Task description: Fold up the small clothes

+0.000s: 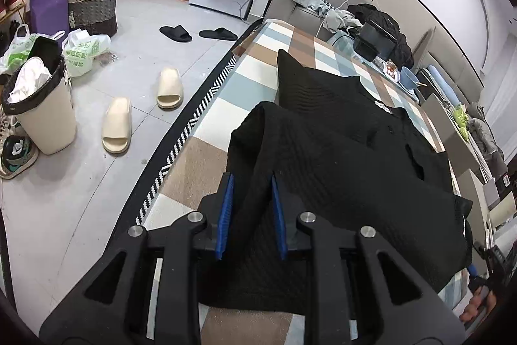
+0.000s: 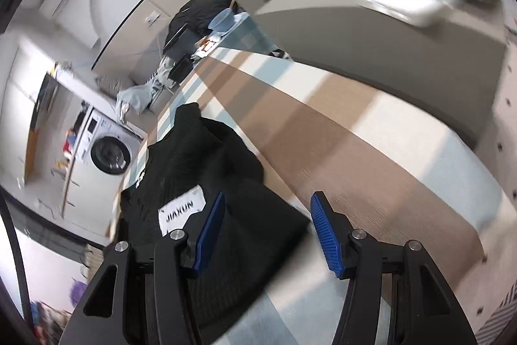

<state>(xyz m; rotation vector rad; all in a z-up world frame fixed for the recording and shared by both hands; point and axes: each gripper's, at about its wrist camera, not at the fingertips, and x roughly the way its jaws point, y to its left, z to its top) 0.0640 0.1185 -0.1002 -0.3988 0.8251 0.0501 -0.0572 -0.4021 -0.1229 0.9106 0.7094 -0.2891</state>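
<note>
Black garment point(image 1: 339, 157) hides left claw point(image 1: 250, 183) pad faces; right view blurred.

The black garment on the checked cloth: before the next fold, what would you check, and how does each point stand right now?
1. Left hand-held gripper pinches the black garment: ok.
2. Right hand-held gripper is free of the fabric: ok, its blue pads stand apart and press on nothing.
3. Garment lies wholly on the checked cloth: cannot tell, its near edge is hidden.
4. White label faces up: ok.
5. Fabric lies flat: not ok, it is bunched in ridges.
</note>
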